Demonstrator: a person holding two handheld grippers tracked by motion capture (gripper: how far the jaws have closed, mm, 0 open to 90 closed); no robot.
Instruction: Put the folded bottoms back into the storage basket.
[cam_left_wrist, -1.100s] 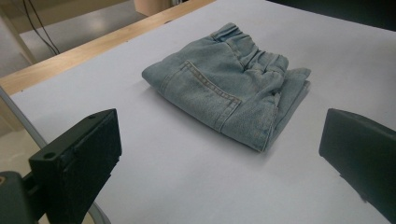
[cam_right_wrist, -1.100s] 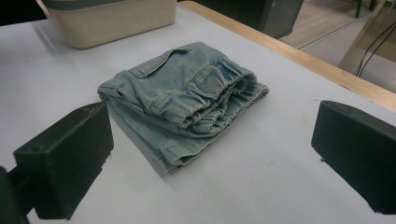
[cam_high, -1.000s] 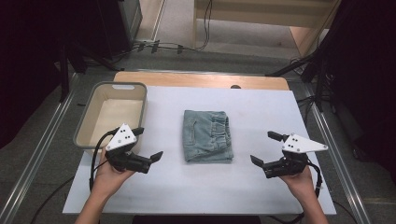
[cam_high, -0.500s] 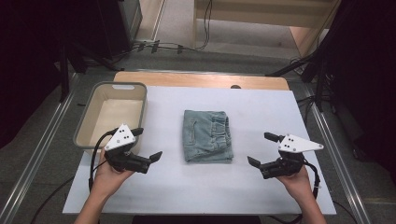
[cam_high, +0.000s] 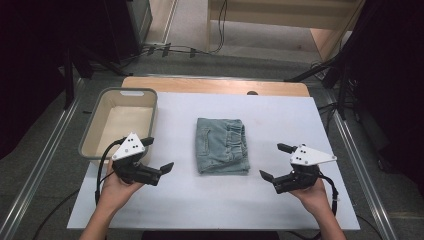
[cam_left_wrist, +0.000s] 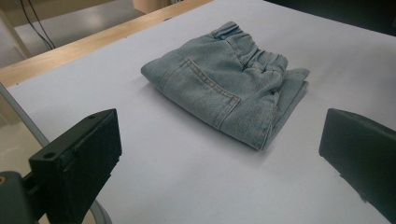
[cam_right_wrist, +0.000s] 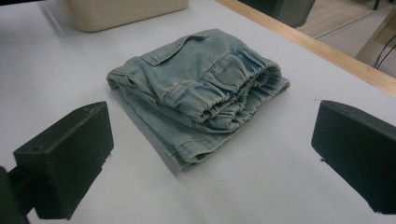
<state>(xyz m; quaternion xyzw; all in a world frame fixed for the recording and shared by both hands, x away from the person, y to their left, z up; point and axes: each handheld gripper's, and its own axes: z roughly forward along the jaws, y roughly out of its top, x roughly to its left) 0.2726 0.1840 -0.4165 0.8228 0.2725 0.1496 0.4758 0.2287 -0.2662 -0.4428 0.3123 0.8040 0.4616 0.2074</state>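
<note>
Folded jeans (cam_high: 222, 145) lie mid-surface (cam_high: 280, 200) w/ beige bin (cam_high: 119, 120) at far left; left claw (cam_high: 156, 156) & right claw (cam_high: 276, 161) both spread, empty, flanking them; right has crept slightly inward vs a sec ago, prob. lining up a grab.

Left gripper (cam_high: 158, 154), right gripper (cam_high: 276, 161): hand-held, jaws wide apart, facing inward.

A white-topped desk (cam_high: 280, 190) with a wooden strip along its far edge carries two items. Folded light-blue denim shorts (cam_high: 222, 145) lie at its middle. A beige bin (cam_high: 92, 131) sits at its left edge.
</note>
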